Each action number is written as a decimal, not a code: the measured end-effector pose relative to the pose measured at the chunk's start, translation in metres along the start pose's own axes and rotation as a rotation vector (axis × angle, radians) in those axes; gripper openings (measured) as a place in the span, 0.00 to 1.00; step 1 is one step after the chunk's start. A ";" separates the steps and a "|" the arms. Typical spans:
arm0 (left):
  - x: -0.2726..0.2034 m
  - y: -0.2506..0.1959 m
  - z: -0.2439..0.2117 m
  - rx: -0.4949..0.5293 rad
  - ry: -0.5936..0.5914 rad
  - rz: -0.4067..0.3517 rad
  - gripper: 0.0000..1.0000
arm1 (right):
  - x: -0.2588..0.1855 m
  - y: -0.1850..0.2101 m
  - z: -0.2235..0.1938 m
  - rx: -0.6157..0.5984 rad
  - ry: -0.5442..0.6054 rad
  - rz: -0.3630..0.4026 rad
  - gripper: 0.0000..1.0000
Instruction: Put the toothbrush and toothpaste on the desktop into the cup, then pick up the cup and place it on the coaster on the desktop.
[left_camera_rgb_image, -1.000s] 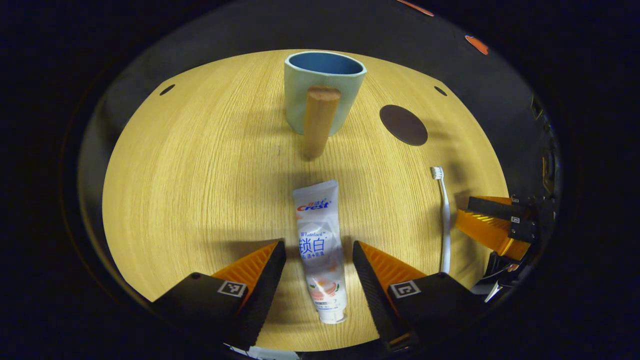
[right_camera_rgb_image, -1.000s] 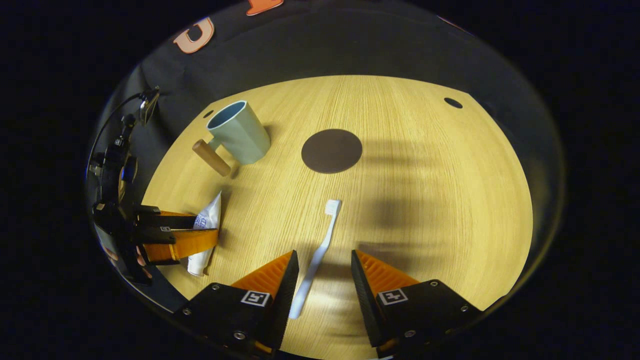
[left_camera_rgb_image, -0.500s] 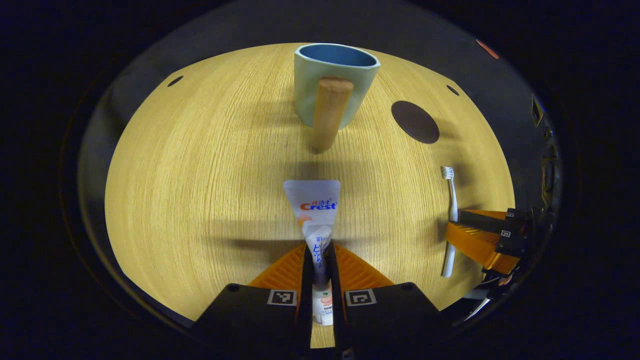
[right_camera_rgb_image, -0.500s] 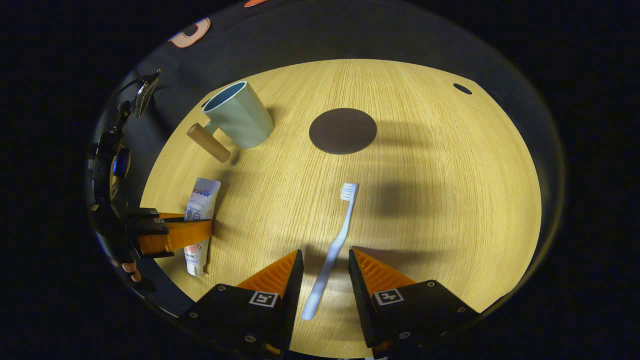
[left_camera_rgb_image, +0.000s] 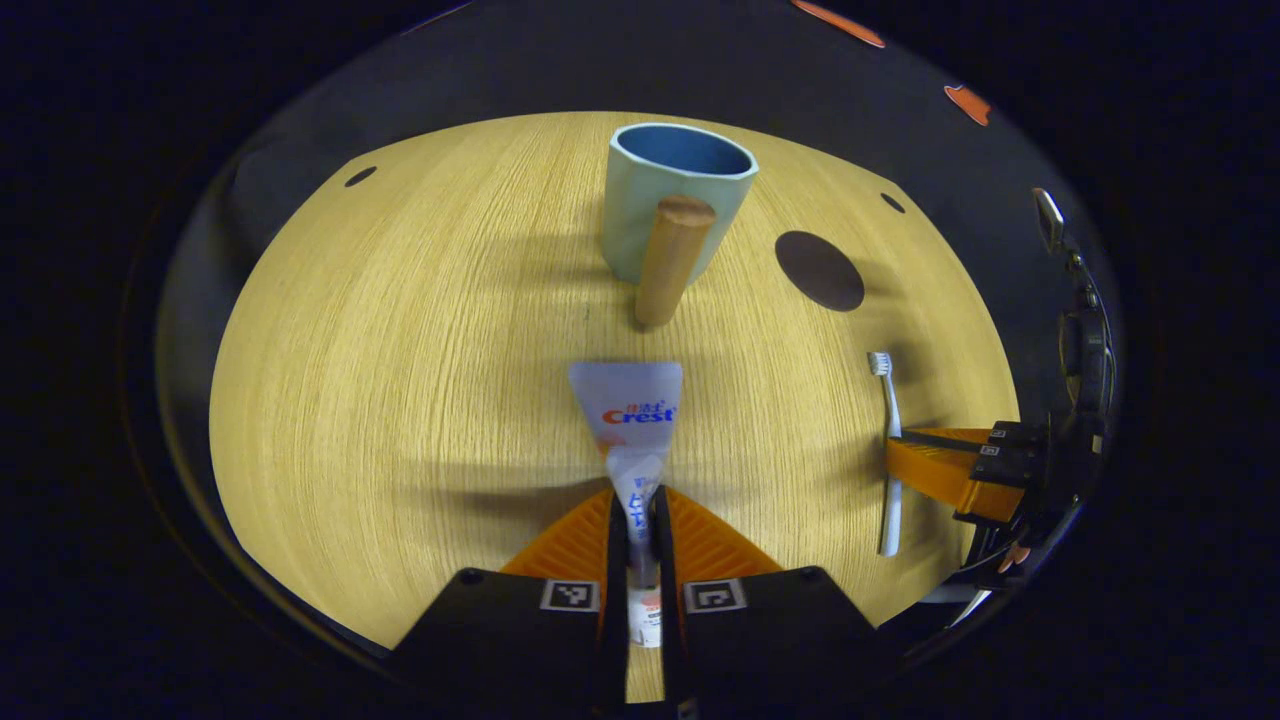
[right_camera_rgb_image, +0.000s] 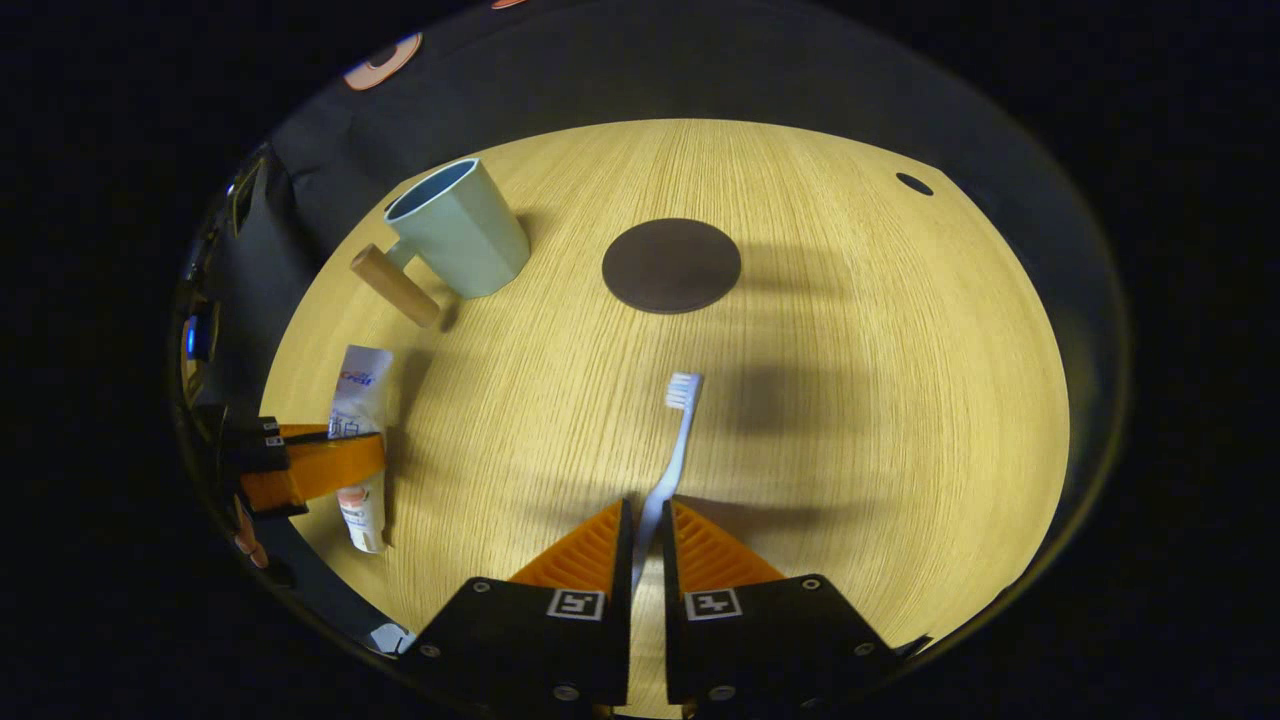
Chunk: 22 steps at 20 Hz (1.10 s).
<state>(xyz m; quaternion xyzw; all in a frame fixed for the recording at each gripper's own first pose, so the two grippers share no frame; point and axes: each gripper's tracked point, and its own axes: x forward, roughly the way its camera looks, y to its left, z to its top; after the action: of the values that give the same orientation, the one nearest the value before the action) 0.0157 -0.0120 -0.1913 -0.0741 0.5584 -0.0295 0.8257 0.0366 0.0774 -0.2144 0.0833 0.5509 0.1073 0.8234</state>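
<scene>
Both pick-ups are in hand at once. The left hand-held gripper (left_camera_rgb_image: 640, 520) is closed on the toothpaste (left_camera_rgb_image: 630, 415), both fingers pinching the tube's lower body flat, with the crimped end pointing ahead toward the cup (left_camera_rgb_image: 675, 200). The right hand-held gripper (right_camera_rgb_image: 645, 530) is closed on the toothbrush (right_camera_rgb_image: 672, 440), gripping its handle, with the bristle head pointing toward the coaster (right_camera_rgb_image: 671, 265). Whether either item has left the worktop (left_camera_rgb_image: 400, 350) I cannot tell.

The cup stands upright and empty near the far edge, its wooden handle (left_camera_rgb_image: 668, 260) facing the left gripper; the coaster lies bare just beside it.

The next move likely calls for lifting each item, tipping it upright over the cup's mouth and releasing it inside, one after the other so the grippers do not crowd each other.
</scene>
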 end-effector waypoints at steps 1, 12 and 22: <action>-0.003 -0.004 0.000 0.004 -0.009 -0.008 0.17 | 0.001 0.001 0.001 -0.002 -0.009 0.003 0.13; -0.024 0.003 0.034 0.000 -0.191 -0.034 0.17 | -0.015 0.007 0.007 0.026 -0.118 0.073 0.04; -0.039 -0.003 0.074 0.027 -0.401 -0.025 0.17 | -0.040 0.000 0.028 0.040 -0.280 0.092 0.04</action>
<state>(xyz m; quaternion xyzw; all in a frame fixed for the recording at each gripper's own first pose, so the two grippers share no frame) 0.0694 -0.0035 -0.1281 -0.0743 0.3814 -0.0320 0.9209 0.0472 0.0657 -0.1680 0.1391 0.4284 0.1214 0.8846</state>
